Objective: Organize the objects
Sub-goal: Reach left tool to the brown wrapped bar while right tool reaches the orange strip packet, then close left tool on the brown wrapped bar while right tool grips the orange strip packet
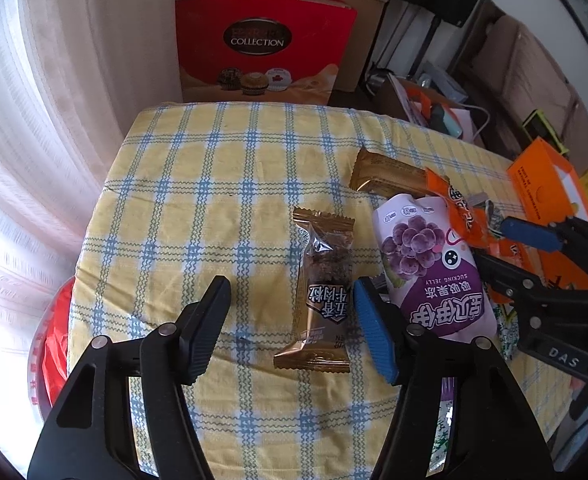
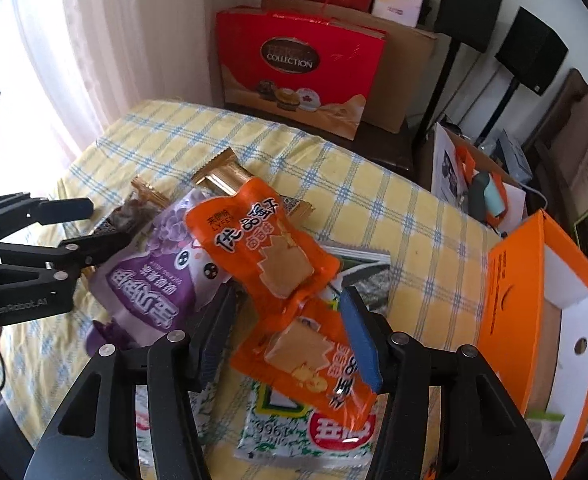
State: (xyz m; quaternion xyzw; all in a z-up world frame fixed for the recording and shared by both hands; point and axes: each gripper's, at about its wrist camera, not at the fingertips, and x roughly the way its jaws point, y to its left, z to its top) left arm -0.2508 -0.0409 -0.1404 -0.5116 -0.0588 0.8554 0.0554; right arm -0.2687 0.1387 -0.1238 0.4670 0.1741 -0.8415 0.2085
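Probably a home: curtains (image 1: pixel 33 128), checked tablecloth (image 1: pixel 213 184), gift boxes (image 1: pixel 263 46).

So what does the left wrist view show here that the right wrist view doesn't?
Only the left wrist view shows the brown snack bar in full, lying between the open left tool.

Only the right wrist view shows the lower orange packet between the right tool, the green-and-white packet beneath it, and the inside of the orange box.

Both show the purple jelly pouch, the upper orange packet, the gold bar and the checked cloth.
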